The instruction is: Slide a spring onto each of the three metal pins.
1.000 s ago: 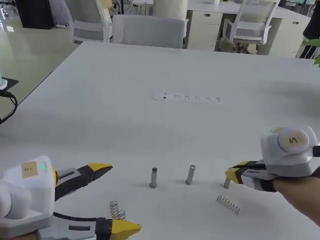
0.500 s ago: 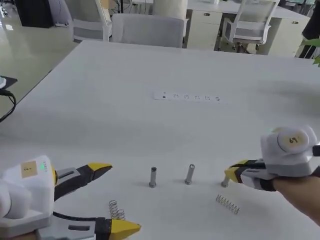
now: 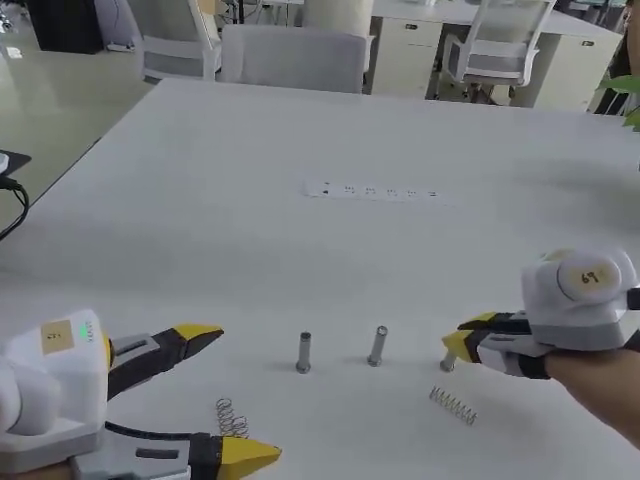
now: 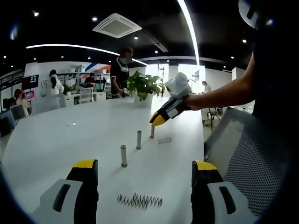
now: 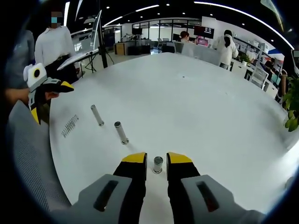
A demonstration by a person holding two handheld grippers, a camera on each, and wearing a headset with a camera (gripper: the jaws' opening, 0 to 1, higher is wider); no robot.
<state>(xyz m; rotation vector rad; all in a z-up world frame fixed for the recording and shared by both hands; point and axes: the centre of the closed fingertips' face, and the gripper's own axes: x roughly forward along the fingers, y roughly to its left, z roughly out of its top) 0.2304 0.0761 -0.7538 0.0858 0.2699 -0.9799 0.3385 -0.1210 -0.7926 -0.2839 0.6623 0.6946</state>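
Note:
Three short metal pins stand upright in a row on the white table: the left pin (image 3: pixel 304 352), the middle pin (image 3: pixel 377 345) and the right pin (image 3: pixel 447 364). My right gripper (image 3: pixel 463 337) is at the right pin (image 5: pixel 158 164); its yellow-tipped jaws stand close on either side with small gaps showing. My left gripper (image 3: pixel 228 395) is wide open at the near left, with a spring (image 3: pixel 232 418) lying on the table between its jaws (image 4: pixel 140 200). A second spring (image 3: pixel 453 405) lies just in front of the right pin.
A white power strip (image 3: pixel 370 191) is set into the table's middle. Office chairs (image 3: pixel 295 60) stand along the far edge. The table (image 3: pixel 300 260) has bare surface all around the pins. People stand in the room beyond.

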